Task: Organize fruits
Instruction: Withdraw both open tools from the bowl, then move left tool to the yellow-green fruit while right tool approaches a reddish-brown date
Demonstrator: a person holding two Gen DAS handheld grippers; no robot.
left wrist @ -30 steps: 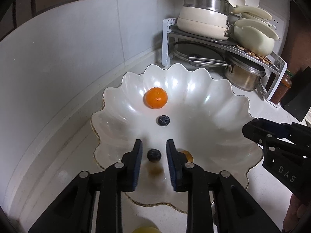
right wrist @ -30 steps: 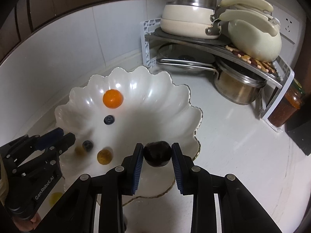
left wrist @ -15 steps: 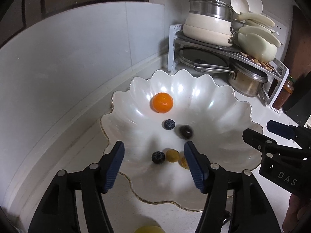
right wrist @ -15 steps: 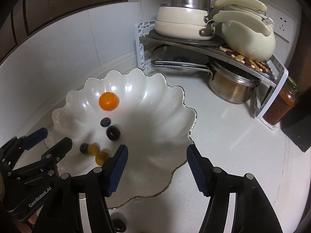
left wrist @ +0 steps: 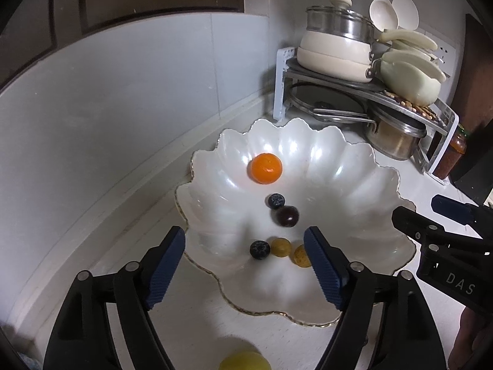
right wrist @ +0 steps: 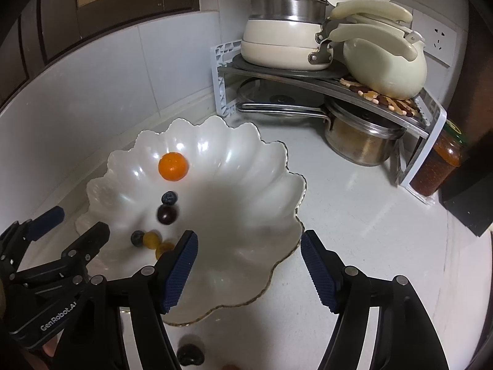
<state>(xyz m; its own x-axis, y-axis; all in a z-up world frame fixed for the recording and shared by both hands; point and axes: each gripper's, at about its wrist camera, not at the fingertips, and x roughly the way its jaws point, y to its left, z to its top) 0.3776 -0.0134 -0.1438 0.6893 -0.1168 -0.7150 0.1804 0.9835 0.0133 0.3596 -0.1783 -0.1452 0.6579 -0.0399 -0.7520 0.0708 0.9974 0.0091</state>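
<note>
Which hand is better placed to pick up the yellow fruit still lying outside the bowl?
Probably the left: the yellow fruit lies on the counter just under the open left gripper, outside the bowl.

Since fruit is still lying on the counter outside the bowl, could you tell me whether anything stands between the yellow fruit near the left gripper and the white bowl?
Nothing visible does. The yellow fruit lies on bare counter just outside the white bowl, below the open left gripper.

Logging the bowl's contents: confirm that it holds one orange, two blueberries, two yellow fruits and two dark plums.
Not quite: the left wrist view shows only one dark plum in the bowl. The orange, two blueberries and two yellow fruits are right.
</note>
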